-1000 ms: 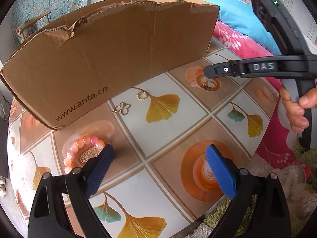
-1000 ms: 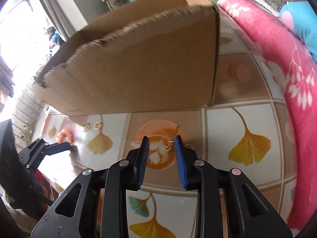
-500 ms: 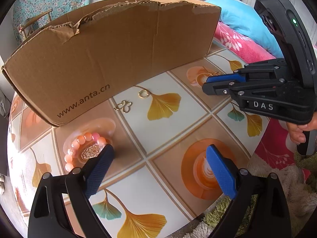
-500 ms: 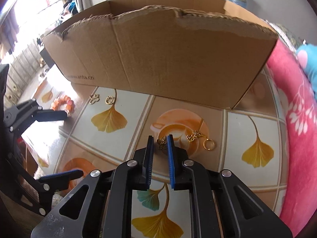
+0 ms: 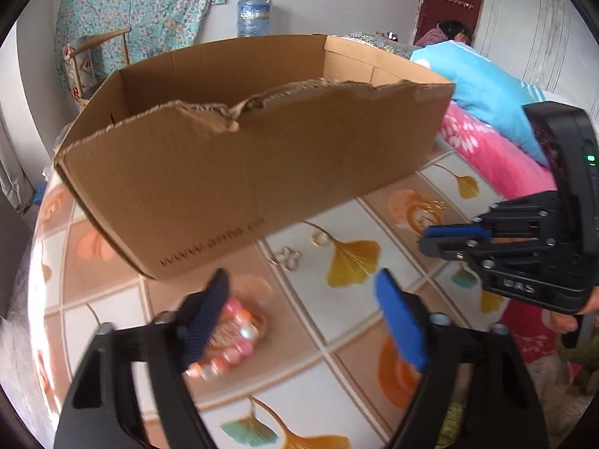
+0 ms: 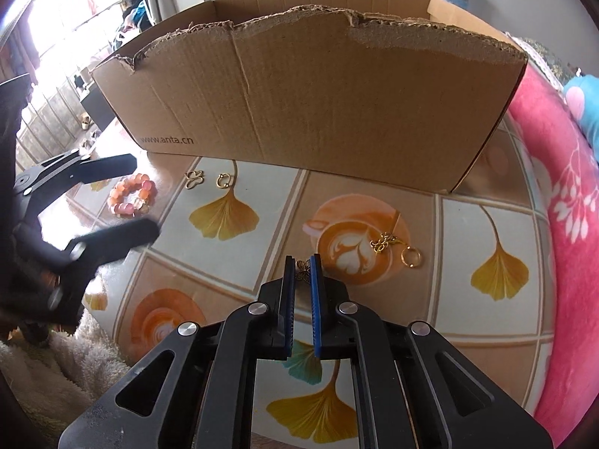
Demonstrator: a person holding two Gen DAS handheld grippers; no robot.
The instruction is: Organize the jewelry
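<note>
**Butterfly charm clamped by the right gripper as the left closes in on the bracelet**

A small gold butterfly charm (image 6: 304, 268) is now pinched between the blue pads of the right gripper (image 6: 302, 266), whose jaws have just been drawn together from a wider gap onto it. The charm is held at the fingertips, just above the patterned tablecloth (image 6: 483, 321), near a gold chain piece (image 6: 383, 242) and a gold ring (image 6: 411, 256) that remain lying on the coffee-cup print. The first pick is therefore judged made, and carriage to the cardboard box (image 6: 318, 86) is likely next.

The jaws of the left gripper (image 5: 303, 318) have just been narrowing but are seen apart, with the pink bead bracelet (image 5: 228, 336) beside the left pad, not gripped. Two more gold pieces (image 6: 207, 179) lie by the box wall.
</note>
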